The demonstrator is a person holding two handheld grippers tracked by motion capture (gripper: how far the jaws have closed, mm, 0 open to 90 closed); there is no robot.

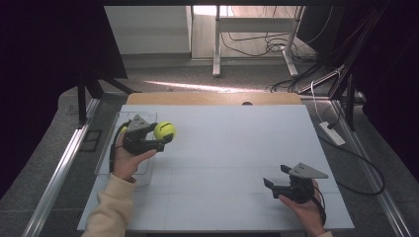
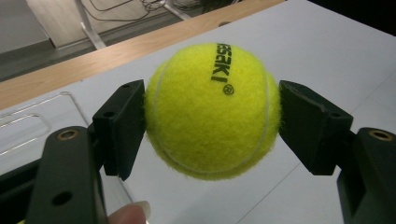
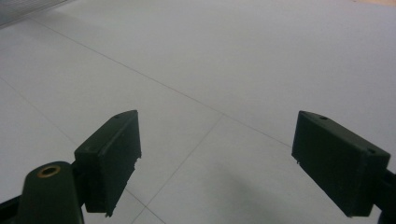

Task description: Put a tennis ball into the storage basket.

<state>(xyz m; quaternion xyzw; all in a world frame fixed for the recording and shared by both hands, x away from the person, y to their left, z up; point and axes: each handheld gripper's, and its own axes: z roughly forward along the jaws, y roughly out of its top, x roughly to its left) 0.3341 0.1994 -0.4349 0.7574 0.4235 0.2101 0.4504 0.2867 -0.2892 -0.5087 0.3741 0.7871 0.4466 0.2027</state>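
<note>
Now left gripper (image 1: 160, 139) pinches the tennis ball (image 1: 165, 131) across its middle, lifted off the table (image 1: 237, 148) by the clear tray (image 1: 104, 155) for carrying | right gripper (image 1: 277, 177) spread wide, idle, low over table

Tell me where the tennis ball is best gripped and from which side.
Across its widest middle, as the left gripper has it: one pad on each opposite flank of the tennis ball, coming in level. It is round and fuzzy, so a grip off the middle would likely squeeze it out.
</note>
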